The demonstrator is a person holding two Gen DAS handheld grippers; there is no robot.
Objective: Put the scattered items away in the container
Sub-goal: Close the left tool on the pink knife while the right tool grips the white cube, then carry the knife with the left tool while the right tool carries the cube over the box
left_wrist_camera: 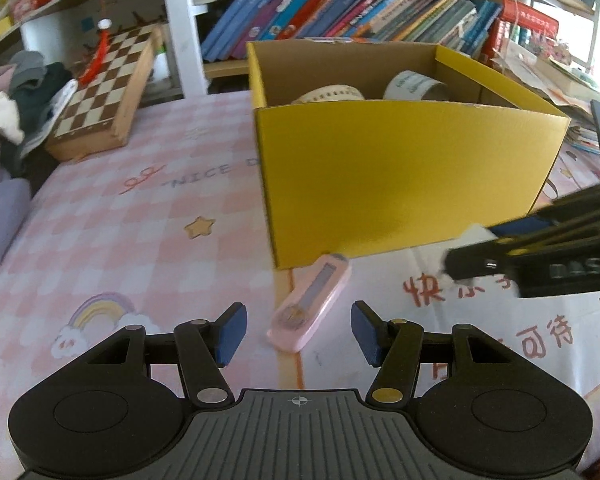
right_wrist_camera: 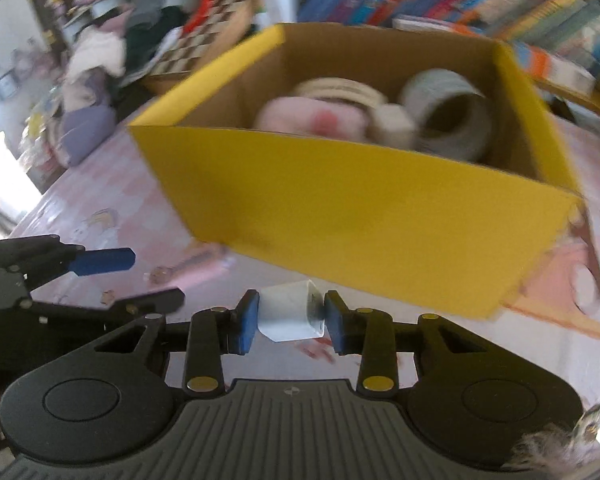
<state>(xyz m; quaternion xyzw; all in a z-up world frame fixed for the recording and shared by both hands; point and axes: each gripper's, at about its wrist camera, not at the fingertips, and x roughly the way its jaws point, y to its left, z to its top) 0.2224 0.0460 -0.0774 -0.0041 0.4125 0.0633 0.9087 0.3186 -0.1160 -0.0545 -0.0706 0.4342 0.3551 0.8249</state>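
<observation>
A yellow cardboard box (left_wrist_camera: 396,176) stands on the pink checked tablecloth; it also shows in the right wrist view (right_wrist_camera: 340,216). It holds tape rolls (right_wrist_camera: 448,116) and a pink item (right_wrist_camera: 308,116). A pink utility knife (left_wrist_camera: 312,304) lies on the cloth just in front of the box. My left gripper (left_wrist_camera: 298,332) is open, its jaws either side of the knife's near end. My right gripper (right_wrist_camera: 290,320) is shut on a white cube-shaped charger (right_wrist_camera: 290,316), held above the cloth before the box. It shows at the right of the left wrist view (left_wrist_camera: 540,256).
A wooden chessboard box (left_wrist_camera: 104,96) leans at the back left beside a pile of clothes (left_wrist_camera: 16,96). A shelf of books (left_wrist_camera: 340,8) runs behind the box. More books and papers (left_wrist_camera: 548,76) lie at the right.
</observation>
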